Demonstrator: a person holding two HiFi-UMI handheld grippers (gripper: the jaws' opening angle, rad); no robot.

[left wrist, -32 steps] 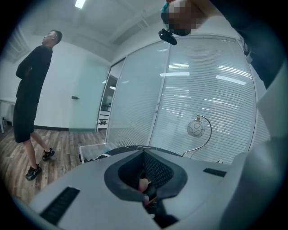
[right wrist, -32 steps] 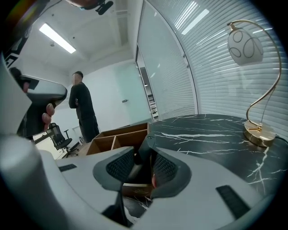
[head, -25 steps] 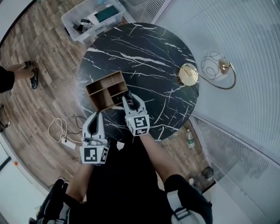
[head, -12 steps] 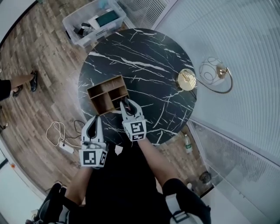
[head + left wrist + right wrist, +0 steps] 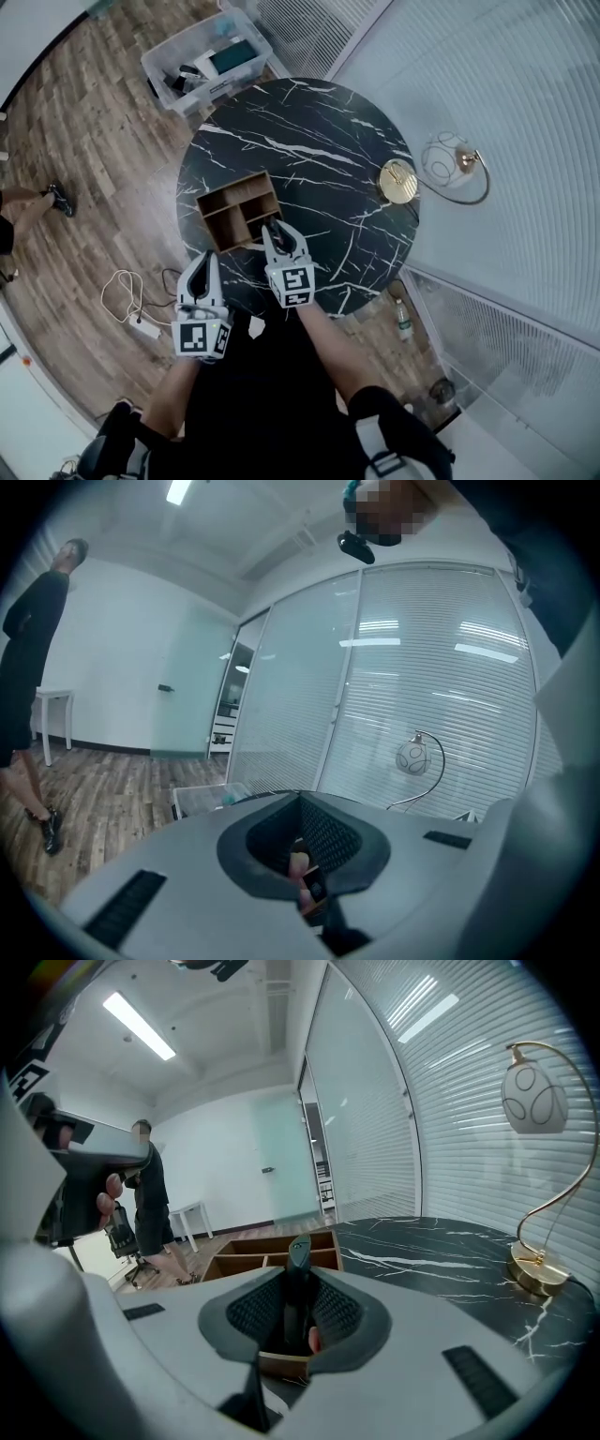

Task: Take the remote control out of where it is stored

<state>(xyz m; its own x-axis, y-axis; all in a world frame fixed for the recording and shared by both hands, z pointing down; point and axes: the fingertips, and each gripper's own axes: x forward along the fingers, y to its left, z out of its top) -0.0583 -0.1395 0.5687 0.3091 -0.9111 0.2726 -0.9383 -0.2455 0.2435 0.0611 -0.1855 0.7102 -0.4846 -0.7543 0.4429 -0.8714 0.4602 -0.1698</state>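
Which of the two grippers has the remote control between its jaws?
The right gripper: its jaws have just been closing on the dark remote control at the wooden organizer. The left gripper has jaws together, no remote.

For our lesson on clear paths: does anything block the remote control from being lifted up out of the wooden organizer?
Nothing visible does. The remote control stands upright in the near compartment of the wooden organizer, gripped by the right gripper, whose jaws have just been closing on it. The space above is open.
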